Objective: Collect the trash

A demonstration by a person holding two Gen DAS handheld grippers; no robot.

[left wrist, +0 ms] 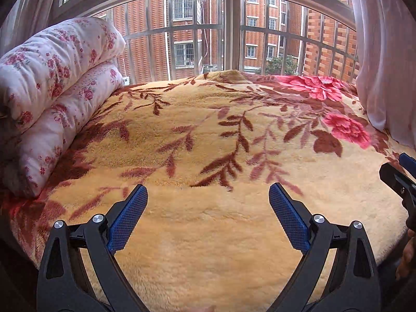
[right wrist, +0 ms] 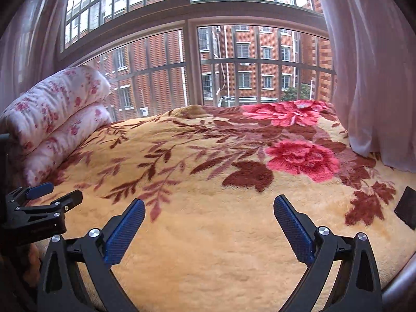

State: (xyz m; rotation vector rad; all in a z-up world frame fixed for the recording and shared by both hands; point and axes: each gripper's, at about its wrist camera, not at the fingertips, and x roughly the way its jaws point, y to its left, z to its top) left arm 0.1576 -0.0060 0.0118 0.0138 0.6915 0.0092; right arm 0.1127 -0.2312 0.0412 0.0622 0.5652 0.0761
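No legible writing or brand marks in either view. Left gripper (left wrist: pixel 208 192) spread wide, holding nothing, over the yellow floral blanket (left wrist: pixel 208 234). Right gripper (right wrist: pixel 209 206) likewise spread and unloaded. No trash can be identified. Folded quilt (left wrist: pixel 52 78) at 10 o'clock. Only the right wrist view shows a dark flat object (right wrist: pixel 407 206) at 3 o'clock.

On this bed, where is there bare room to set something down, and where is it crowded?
The blanket is bare ahead of the open left tongs and right tongs, and on to the window. The left edge is taken by the folded quilt; a dark flat object and the curtain border the right.
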